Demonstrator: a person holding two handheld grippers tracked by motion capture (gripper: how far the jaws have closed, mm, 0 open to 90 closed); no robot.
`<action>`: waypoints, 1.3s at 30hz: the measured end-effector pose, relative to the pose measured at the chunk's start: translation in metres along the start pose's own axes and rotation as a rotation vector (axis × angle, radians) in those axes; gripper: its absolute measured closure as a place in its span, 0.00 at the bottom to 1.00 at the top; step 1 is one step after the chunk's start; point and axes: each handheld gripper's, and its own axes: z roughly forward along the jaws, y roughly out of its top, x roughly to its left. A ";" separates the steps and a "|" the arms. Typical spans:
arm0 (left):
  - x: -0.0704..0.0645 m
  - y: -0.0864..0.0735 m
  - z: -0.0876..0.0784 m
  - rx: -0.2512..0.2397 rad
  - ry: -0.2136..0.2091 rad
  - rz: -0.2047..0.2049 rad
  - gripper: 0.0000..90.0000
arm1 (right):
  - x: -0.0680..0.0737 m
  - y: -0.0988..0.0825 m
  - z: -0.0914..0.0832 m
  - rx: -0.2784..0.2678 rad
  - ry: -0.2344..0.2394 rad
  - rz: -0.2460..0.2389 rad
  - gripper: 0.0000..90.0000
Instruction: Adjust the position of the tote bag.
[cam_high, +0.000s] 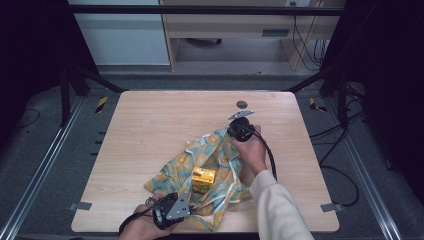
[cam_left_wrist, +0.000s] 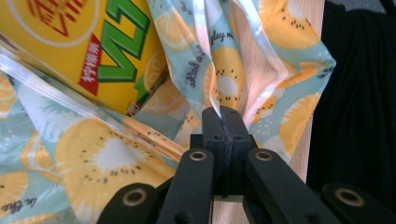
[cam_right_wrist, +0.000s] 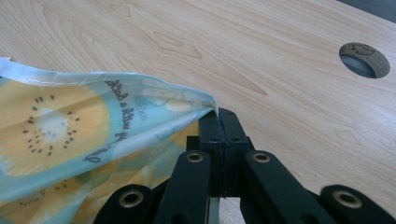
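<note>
A light blue cloth printed with yellow fruit slices lies crumpled on the wooden table, and a yellow drink carton stands on its middle. My left gripper is at the cloth's near corner, by the table's front edge. In the left gripper view its jaws are pressed together on a pale hem of the cloth, with the carton just beyond. My right gripper holds the far corner; its jaws are shut on the tip of the cloth.
A round hole is cut in the table just beyond the right gripper, also seen as the hole. Bare wood spreads to the left and back. Black frame legs and cables stand around the table.
</note>
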 end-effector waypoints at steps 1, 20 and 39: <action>0.000 0.000 0.000 0.003 -0.003 0.004 1.00 | 0.000 0.000 0.001 0.002 -0.003 -0.001 1.00; 0.002 0.007 -0.022 -0.163 0.069 -0.111 0.53 | 0.014 0.009 -0.033 -0.057 -0.045 -0.049 0.41; 0.068 0.018 -0.050 -0.141 0.307 -0.324 0.41 | 0.062 -0.030 -0.123 -0.084 0.039 -0.112 0.39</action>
